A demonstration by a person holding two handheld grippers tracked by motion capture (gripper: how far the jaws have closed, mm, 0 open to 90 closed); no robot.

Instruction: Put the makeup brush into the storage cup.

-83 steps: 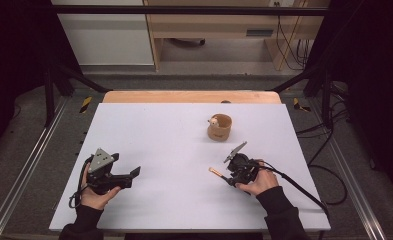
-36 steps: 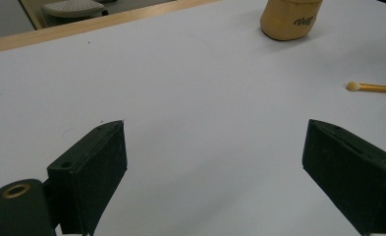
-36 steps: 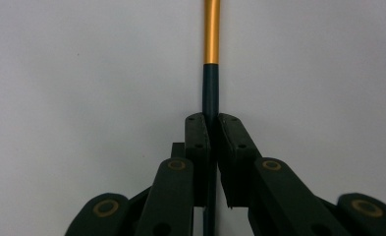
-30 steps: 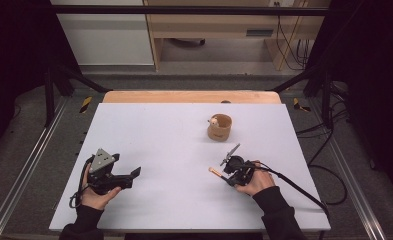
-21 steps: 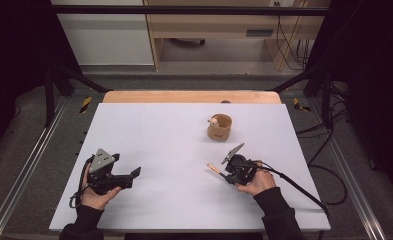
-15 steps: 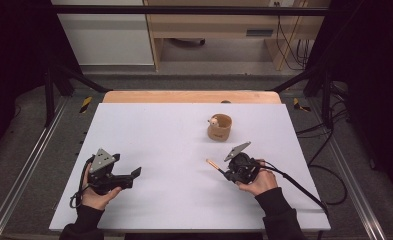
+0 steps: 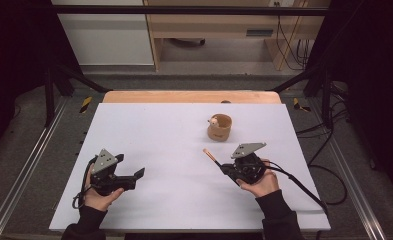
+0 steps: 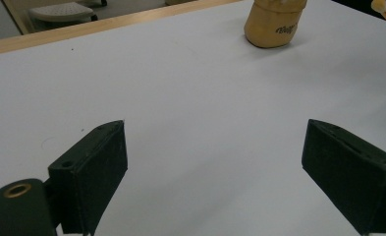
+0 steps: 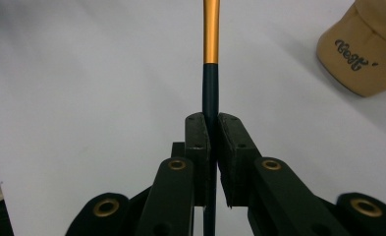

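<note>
While my right tool (image 7: 227, 167) clamps a stick (image 9: 210, 46), my left tool (image 8: 215, 177) rests with jaws apart. Next, I judge, comes steering it to the cup (image 7: 219, 127) ahead.

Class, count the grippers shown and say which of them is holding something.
2. The left gripper rests open on the white table, near its front left. The right gripper, front right, is shut on a slim stick near the tan cup.
</note>
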